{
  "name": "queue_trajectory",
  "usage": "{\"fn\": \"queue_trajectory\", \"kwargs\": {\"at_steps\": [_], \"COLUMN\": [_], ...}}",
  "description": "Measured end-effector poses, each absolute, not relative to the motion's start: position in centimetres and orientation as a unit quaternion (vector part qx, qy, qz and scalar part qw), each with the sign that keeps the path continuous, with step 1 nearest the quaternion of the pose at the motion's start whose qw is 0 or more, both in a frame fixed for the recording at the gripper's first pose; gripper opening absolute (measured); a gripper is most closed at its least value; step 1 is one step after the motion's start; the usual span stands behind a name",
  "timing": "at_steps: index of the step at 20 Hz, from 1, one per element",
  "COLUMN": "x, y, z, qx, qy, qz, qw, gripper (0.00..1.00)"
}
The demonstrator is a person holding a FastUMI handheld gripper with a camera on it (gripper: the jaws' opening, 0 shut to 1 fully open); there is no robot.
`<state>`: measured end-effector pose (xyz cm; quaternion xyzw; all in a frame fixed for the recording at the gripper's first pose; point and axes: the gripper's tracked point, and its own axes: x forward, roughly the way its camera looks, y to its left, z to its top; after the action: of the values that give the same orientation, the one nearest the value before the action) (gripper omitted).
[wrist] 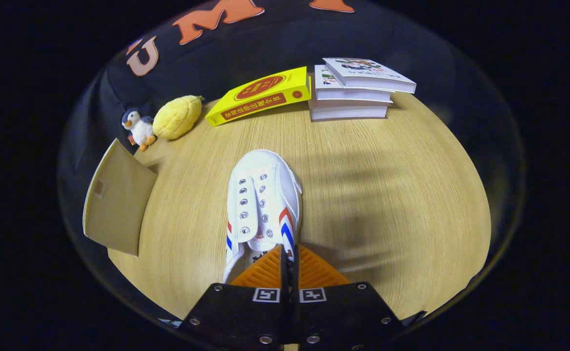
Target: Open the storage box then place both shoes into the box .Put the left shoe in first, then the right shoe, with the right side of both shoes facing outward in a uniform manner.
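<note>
Free room: we see the wooden table [372, 195] bare on the right side of the shoe, up to its rounded far edge; on the left the space is narrower.
Box part: a beige panel of the storage box [116, 197] stands at the left table edge, well apart from the shoe.
Shoe: the white shoe [263, 200] with red and blue stripes lies just ahead of us, the toe pointing away toward the books.
Gripper: our gripper [288, 258] is pressed together on the rim of the shoe opening, at the heel side; both fingers pinch it.
Far edge: a toy penguin [138, 127], a yellow plush fruit [177, 117], a yellow book [260, 95] leaning on a stack of books [355, 90].
Writing: the book covers carry print, too small for us to read.
</note>
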<state>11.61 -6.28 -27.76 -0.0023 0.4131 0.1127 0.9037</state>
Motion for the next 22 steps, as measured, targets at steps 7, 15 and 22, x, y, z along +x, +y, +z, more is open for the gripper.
{"fn": "queue_trajectory", "kwargs": {"at_steps": [7, 15, 22], "x": [11.5, 9.3, 7.5], "y": [-4.5, -2.1, -3.3], "z": [-24.8, -25.0, -27.7], "qx": [-0.007, -0.061, -0.101], "qy": [0.368, 0.343, 0.374], "qz": [0.135, 0.157, 0.173], "qw": [0.920, 0.924, 0.906], "gripper": [0.00, 0.00, 0.01]}}
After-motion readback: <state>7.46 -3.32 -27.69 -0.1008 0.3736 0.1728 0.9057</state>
